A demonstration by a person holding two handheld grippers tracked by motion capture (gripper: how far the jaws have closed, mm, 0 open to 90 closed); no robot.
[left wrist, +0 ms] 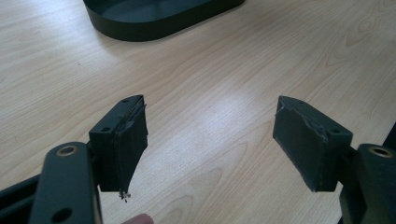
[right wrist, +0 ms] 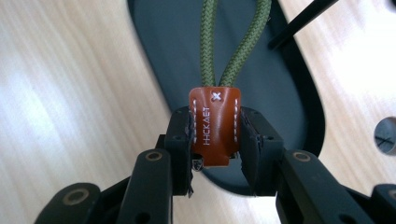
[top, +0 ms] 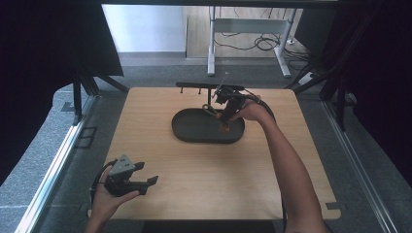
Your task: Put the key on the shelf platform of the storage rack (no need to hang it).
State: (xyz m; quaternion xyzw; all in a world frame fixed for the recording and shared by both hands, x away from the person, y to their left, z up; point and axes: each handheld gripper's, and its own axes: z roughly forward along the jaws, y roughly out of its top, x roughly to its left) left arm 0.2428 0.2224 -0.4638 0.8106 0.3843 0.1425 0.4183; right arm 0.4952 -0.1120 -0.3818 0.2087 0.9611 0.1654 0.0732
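Black oval tray (top: 187, 133) sits mid-table (top: 204, 189); a black rack (top: 197, 86) is seen just behind it. Over the tray, an orange tag (right wrist: 214, 126) with green cord (right wrist: 233, 51) is clamped by the right gripper (right wrist: 215, 154). Left gripper (left wrist: 210, 140), near the table's front edge, is held spread, ungrasping.

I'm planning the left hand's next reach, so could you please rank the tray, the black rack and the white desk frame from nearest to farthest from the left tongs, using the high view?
From the left tongs, at the table's near left:
1. Tray, mid-table, ahead and to the right.
2. Black rack, along the table's far edge.
3. White desk frame, on the floor beyond the table.
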